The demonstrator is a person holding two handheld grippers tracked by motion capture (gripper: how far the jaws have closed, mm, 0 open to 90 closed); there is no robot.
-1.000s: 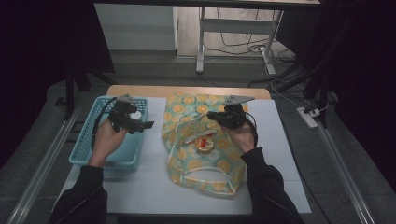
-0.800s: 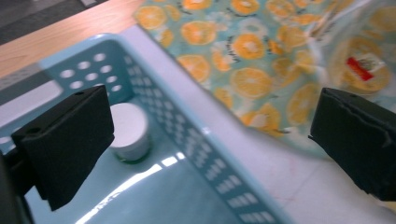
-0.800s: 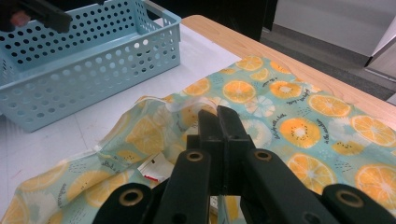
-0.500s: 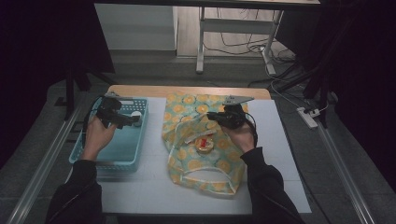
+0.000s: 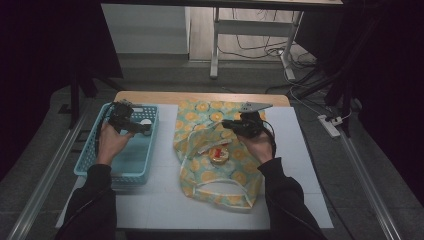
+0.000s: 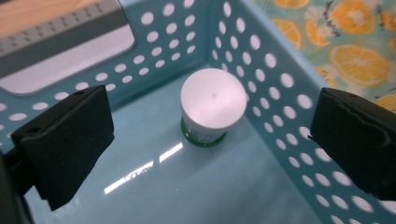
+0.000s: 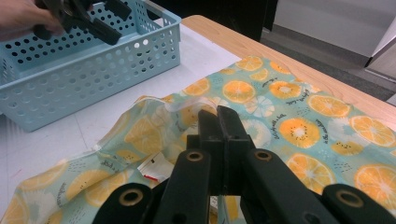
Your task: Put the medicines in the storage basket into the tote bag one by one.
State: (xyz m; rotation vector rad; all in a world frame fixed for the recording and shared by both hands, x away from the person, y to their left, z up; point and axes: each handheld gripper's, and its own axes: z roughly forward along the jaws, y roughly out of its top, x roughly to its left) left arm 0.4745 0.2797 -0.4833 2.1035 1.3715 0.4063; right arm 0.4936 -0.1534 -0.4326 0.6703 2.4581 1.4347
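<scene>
— Since a second ago, what moved?

— Only the left gripper (image 5: pixel 131 121): it has gone from the near side of the blue perforated basket (image 5: pixel 95 161) to its far end and sunk lower into it. The right gripper (image 5: pixel 239 125) has kept its place over the cloth bag.

— And what is the left one over?

— A small round tub with a white lid (image 6: pixel 213 106) and a green band at its foot. It stands upright on the basket floor, in the far corner next to the wall that faces the bag. In the left gripper view it sits between the two black jaws, which stand wide apart and well clear of it on both sides. Nothing is held.

— The right tongs?

— Jaws pressed flat together in the right gripper view, over the orange-slice printed bag (image 7: pixel 299 121), at the rumpled edge of its mouth. Whether a fold of cloth is pinched there I cannot tell.

— Anything in the bag?

— From the high view a round jar with a red and yellow top (image 5: pixel 218 154) lies in the open mouth, just near the right hand (image 5: pixel 260 146). The bag lies on the white table mat (image 5: pixel 165 200), just beside the basket, with a gap between them.
</scene>
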